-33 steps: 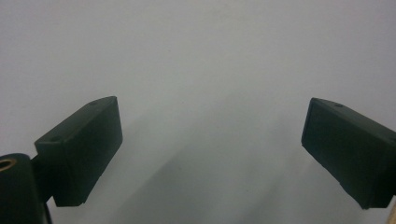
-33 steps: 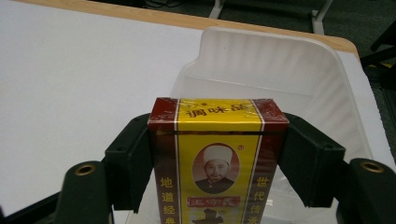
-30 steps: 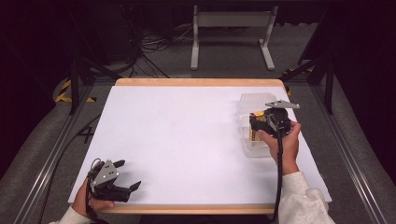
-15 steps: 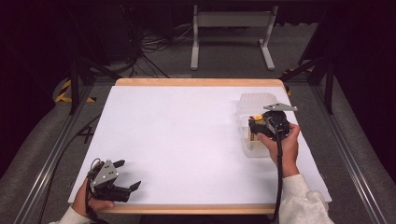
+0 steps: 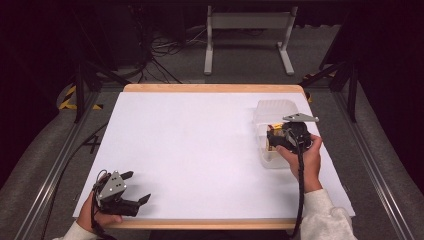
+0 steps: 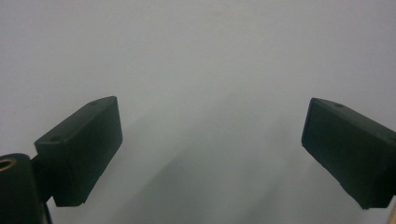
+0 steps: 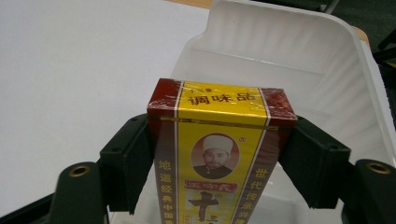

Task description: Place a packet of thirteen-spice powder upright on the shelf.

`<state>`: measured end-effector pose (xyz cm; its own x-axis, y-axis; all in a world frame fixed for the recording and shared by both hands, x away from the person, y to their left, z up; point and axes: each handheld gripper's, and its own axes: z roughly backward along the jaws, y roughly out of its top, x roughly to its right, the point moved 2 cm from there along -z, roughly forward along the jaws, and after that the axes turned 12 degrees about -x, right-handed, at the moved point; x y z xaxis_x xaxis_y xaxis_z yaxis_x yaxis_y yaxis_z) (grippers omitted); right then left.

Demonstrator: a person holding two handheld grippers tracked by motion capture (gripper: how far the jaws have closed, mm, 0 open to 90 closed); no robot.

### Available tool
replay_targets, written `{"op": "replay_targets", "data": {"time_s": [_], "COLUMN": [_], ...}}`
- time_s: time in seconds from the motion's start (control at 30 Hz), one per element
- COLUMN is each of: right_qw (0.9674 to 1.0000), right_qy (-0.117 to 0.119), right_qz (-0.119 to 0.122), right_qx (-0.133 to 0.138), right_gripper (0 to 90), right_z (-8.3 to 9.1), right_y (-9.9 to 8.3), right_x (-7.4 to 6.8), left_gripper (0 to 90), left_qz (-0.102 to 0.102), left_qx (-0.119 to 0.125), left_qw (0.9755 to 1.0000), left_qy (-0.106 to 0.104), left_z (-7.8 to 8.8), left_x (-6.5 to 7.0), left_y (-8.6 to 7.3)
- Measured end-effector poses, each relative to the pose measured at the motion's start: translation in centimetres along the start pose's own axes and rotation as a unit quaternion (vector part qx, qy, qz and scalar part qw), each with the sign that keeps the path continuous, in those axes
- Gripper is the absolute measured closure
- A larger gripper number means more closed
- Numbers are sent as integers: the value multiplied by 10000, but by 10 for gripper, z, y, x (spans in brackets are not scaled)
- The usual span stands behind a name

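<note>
A red and yellow seasoning box (image 7: 219,107) stands upright inside a white plastic clamshell container (image 7: 299,56) at the table's right side. My right gripper (image 7: 219,158) has a jaw on each side of the box. Its jaws have just been opening a little, but the pads still rest against the box's sides. In the high view the right gripper (image 5: 275,141) sits over the container (image 5: 272,112), whose lid is raised behind it. At the table's near left corner, my left gripper (image 5: 136,186) lies open with nothing between its jaws. The left gripper (image 6: 212,144) faces bare white tabletop.
The white table top (image 5: 200,145) has a wooden rim. A metal stand (image 5: 247,35) and cables lie on the dark floor beyond the far edge. Rails run along both sides of the table.
</note>
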<state>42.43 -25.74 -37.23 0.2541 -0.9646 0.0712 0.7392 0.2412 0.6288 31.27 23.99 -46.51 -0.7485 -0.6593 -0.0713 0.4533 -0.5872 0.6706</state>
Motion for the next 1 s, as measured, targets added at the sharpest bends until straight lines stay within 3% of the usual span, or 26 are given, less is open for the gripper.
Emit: {"op": "replay_targets", "data": {"time_s": [1.0], "right_qw": [9992], "right_qy": [107], "right_qz": [342], "right_qx": [-160], "right_gripper": [273], "right_z": [9], "right_y": [-11], "right_x": [6], "left_gripper": [59], "left_qz": [48], "left_qx": [53], "left_qw": [10000], "left_qy": [11], "left_z": [1], "left_x": [0], "left_y": [0]}}
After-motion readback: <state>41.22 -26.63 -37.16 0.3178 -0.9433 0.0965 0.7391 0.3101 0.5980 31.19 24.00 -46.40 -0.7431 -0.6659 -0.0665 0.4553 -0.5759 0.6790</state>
